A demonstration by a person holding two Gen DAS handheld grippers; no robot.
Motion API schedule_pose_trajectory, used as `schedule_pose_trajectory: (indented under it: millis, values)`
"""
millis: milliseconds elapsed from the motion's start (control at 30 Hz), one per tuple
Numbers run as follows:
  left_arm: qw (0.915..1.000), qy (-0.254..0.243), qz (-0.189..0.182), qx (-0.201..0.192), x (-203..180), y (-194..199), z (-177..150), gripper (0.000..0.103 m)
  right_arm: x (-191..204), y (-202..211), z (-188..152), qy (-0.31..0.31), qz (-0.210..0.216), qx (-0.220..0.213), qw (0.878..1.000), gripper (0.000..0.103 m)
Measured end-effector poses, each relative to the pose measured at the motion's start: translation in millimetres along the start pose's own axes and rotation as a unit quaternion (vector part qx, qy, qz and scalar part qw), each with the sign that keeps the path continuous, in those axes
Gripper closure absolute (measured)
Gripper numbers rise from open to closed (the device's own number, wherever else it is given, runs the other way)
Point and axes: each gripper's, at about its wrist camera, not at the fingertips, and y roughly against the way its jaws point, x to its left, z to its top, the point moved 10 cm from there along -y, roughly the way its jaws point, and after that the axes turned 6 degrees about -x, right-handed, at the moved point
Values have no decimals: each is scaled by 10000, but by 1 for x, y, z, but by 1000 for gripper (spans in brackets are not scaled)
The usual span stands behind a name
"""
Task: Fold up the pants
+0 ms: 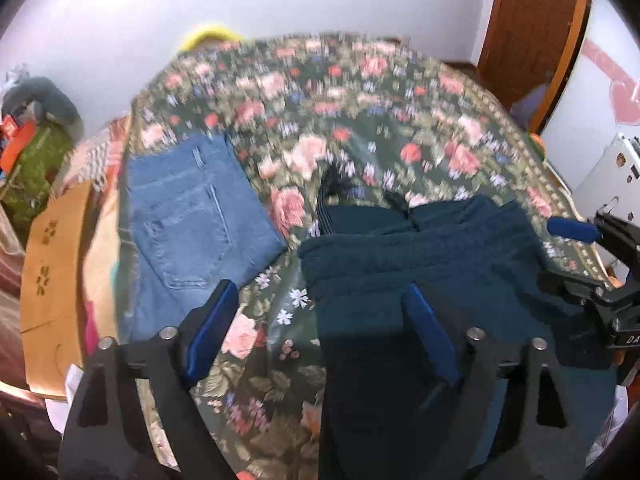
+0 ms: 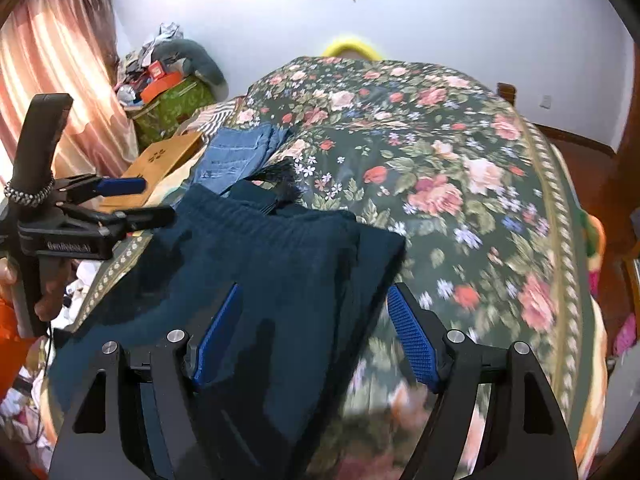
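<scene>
Two pairs on the bed (image 2: 500,184): teal pants (image 2: 260,264), folded jeans (image 1: 188,224); left gripper (image 1: 320,336) and right gripper (image 2: 316,332) gape, gripping nothing.

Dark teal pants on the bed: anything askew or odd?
Mostly tidy. The folded dark teal pants lie flat on the floral bedspread, but a black drawstring end sticks out at the waistband, beside the folded blue jeans.

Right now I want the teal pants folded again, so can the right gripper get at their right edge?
Probably yes. The right gripper is open above the teal pants, their edge between its fingers, with nothing covering it.
</scene>
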Motion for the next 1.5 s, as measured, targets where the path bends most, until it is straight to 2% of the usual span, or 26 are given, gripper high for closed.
schedule_pose_trajectory:
  millis: [33, 100, 133, 233, 267, 300, 367, 400, 533, 667, 800, 900, 967, 1033, 1067, 1167, 1233, 1367, 1500]
  values:
    - [9999, 36, -59, 99, 0, -8, -2, 26, -2, -6, 1, -11, 52, 24, 10000, 33]
    - [9992, 180, -249, 258, 0, -21, -8, 33, -5, -20, 3, -74, 178, 110, 9998, 42]
    - [9983, 274, -399, 311, -1, -25, -10, 39, -7, -27, 3, -132, 256, 179, 9994, 48]
    - [9947, 422, -856, 375, -8, -28, -14, 60, -7, -40, 2, -315, 548, 256, 9977, 50]
    - [9942, 441, -910, 373, -9, -28, -14, 60, -7, -44, 1, -380, 603, 292, 9970, 54]
    - [9943, 403, -916, 373, -11, -28, -14, 61, -7, -46, 0, -408, 611, 313, 9968, 54]
    - [9948, 307, -904, 362, -12, -25, -13, 70, -4, -45, -1, -361, 670, 244, 9968, 63]
    - [9952, 271, -874, 339, -13, -23, -12, 73, -4, -42, -2, -336, 676, 192, 9970, 65]
    - [9968, -41, -791, 43, -22, -3, 3, 78, 0, -22, 6, -149, 561, -146, 9982, 74]
    - [9972, -224, -677, -203, -31, 5, 30, 78, -3, -8, 21, 69, 243, -442, 9987, 75]
    - [9975, -263, -650, 23, -34, -25, 42, 77, -22, -15, 20, -136, 51, -405, 9991, 75]
    - [9981, -410, -367, 259, -30, -54, 34, 69, -29, -32, 8, -115, -121, -142, 9998, 75]
    - [9979, -465, -332, 300, -28, -60, 29, 60, -32, -34, 4, -139, -180, -67, 9997, 71]
    - [9986, -414, -245, 240, -22, -52, 29, 50, -32, -26, 6, -192, -195, -13, 9996, 70]
    - [9989, -377, -182, 190, -17, -44, 31, 48, -32, -21, 7, -204, -222, 7, 9995, 67]
    - [9992, -386, -26, 39, -8, -20, 35, 48, -29, 0, 10, -24, -445, 22, 9990, 56]
    - [9989, -433, 84, -138, -5, 3, 35, 48, -20, 19, 12, 90, -396, -60, 9992, 54]
    - [9982, -481, -95, -352, -17, 48, 18, 48, 6, 46, 8, 165, -175, -149, 9996, 54]
    - [9975, -579, -311, -263, -38, 70, -17, 45, 37, 61, -9, 258, 59, -105, 9996, 46]
